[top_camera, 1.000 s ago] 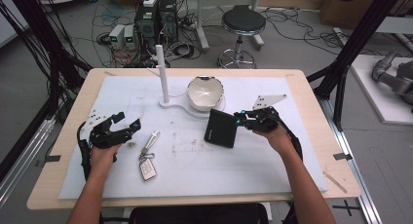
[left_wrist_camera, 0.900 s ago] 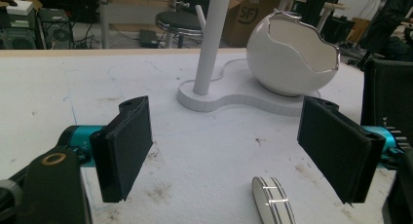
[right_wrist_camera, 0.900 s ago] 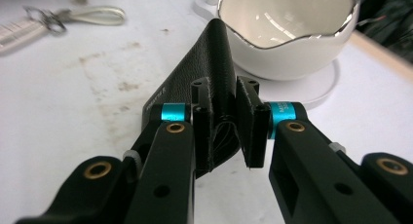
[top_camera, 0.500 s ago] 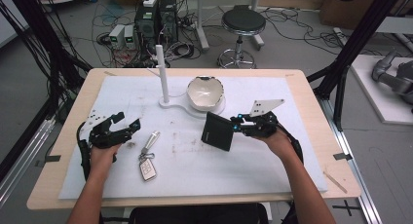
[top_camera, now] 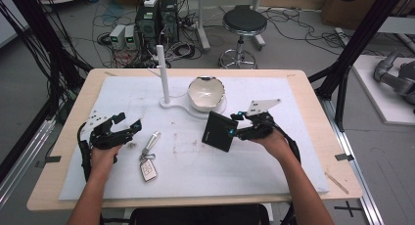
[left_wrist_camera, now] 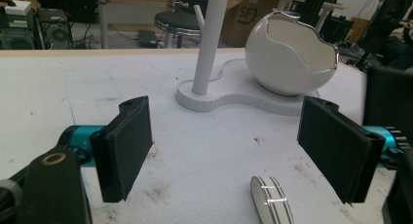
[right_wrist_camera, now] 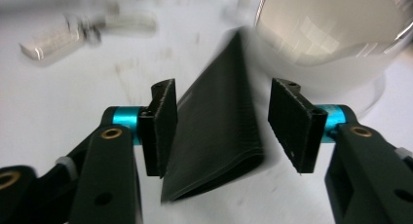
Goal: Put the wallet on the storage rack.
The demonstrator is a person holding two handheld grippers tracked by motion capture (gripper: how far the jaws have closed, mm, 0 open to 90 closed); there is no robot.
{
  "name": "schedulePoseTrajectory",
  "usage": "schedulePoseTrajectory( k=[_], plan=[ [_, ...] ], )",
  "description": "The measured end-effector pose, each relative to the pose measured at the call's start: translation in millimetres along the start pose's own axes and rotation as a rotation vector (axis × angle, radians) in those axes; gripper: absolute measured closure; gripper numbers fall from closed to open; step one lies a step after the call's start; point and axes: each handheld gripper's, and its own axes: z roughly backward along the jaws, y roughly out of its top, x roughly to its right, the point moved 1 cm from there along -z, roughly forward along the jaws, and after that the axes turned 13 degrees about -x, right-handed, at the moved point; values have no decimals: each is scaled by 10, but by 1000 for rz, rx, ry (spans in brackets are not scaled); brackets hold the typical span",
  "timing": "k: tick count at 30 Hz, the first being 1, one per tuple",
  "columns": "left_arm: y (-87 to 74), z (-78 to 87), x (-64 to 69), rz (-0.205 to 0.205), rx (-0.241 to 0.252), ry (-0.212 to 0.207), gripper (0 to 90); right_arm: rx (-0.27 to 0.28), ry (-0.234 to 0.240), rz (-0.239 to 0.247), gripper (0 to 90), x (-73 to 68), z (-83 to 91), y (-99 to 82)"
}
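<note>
While the right gripper [top_camera: 234, 131] sits near the middle of the tabletop, a little toward the right edge, its jaws have just been opening, and the black wallet [top_camera: 219, 131] stands between them with clear gaps on both sides in the right gripper view, where the wallet [right_wrist_camera: 219, 131] leans on its folded edge and neither pad presses it. From the high view the wallet is tilted up off the white mat [top_camera: 274, 176] rather than lying flat (whether its lower edge rests on the mat or on a jaw cannot be told), just in front of the white egg-shaped bowl [top_camera: 206, 92], which sits on a white base with an upright post [top_camera: 164, 80] toward the far edge. That bowl [right_wrist_camera: 331, 29] looms blurred just beyond the wallet in the right gripper view. Over near the left edge, the left gripper [top_camera: 131, 129] rests in the person's hand with its jaws spread wide and nothing between them, as the left gripper view confirms with bare mat between the two pads. A car key with its metal fob [top_camera: 148, 159] lies flat on the mat just right of the left gripper, toward the near edge, well apart from the wallet.
</note>
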Motion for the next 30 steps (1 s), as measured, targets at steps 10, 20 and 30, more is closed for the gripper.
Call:
schedulePoseTrajectory(
  k=[10, 20, 30],
  plan=[
    [0, 12, 5, -4, -5, -5, 208, -182, 170, -127, 536, 43, -365, -74],
    [13, -9, 50, -11, -1, -20, 214, -247, 142, -318, 337, -147, -634, -137],
    [21, -55, 120, -31, -13, -37, 222, -255, 269, -408, 805, -125, -637, -120]
  ],
)
